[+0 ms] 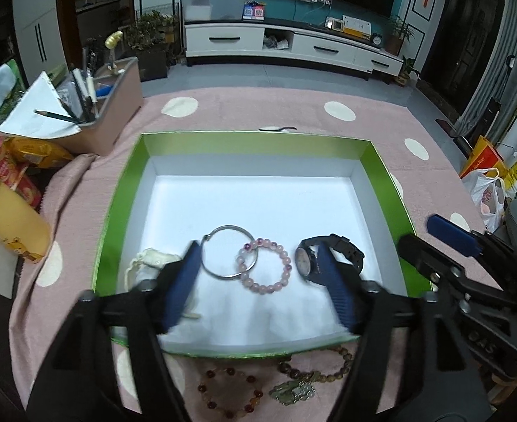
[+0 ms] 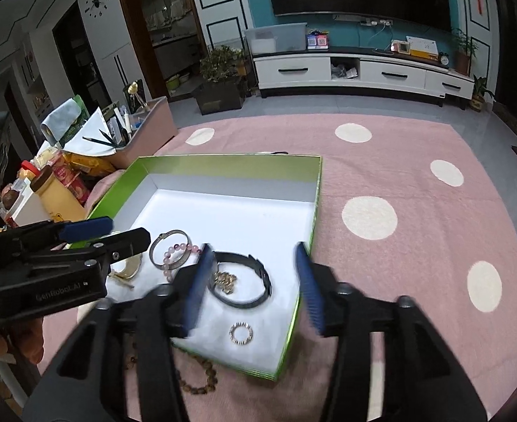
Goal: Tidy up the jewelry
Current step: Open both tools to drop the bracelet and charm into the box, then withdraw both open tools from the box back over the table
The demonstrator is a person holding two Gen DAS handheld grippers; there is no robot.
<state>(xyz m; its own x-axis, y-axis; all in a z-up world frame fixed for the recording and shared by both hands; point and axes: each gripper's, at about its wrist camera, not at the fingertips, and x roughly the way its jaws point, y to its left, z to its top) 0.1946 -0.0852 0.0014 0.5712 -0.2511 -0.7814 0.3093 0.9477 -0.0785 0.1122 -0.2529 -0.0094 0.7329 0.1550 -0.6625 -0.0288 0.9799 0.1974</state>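
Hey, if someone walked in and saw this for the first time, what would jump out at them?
The bright green box with its white floor, set on a pink polka-dot cloth, stands out first. In its near part lie a silver bangle overlapping a pink bead bracelet, and a black watch. Both grippers hover open above them, left gripper and right gripper.

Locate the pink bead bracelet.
The pink bead bracelet lies inside the green box, overlapping the silver bangle on its left, with the black watch to its right.
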